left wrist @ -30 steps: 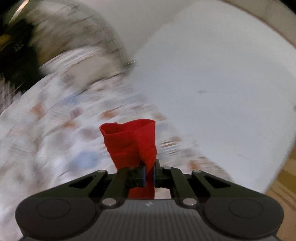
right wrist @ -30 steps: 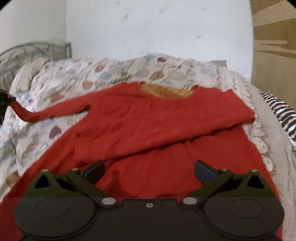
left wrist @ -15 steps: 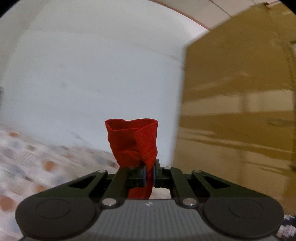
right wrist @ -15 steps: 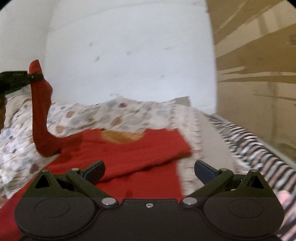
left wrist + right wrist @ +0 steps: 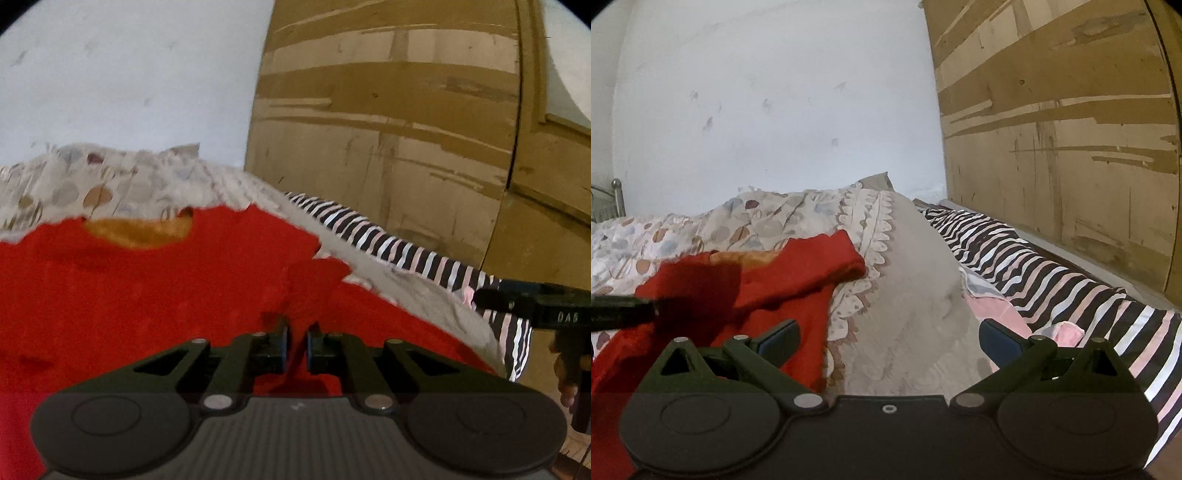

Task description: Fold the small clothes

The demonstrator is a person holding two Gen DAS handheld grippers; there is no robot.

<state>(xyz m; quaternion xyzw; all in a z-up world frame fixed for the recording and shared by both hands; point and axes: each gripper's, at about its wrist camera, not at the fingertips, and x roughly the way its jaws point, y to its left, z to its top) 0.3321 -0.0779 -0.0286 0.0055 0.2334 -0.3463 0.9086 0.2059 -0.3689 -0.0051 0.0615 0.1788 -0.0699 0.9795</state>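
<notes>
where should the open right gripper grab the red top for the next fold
Probably the right sleeve cuff: it lies flat at the red top's edge on the quilt. Bring the right gripper in from the right, low, one finger sliding under the edge.

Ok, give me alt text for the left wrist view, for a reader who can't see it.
The left claw has just been opening slightly, with a bunched red sleeve between its pads, over the red garment spread on a leaf-patterned bedspread. A zebra-striped blanket and a wooden wardrobe lie beyond, and the right claw enters at the right edge.
</notes>
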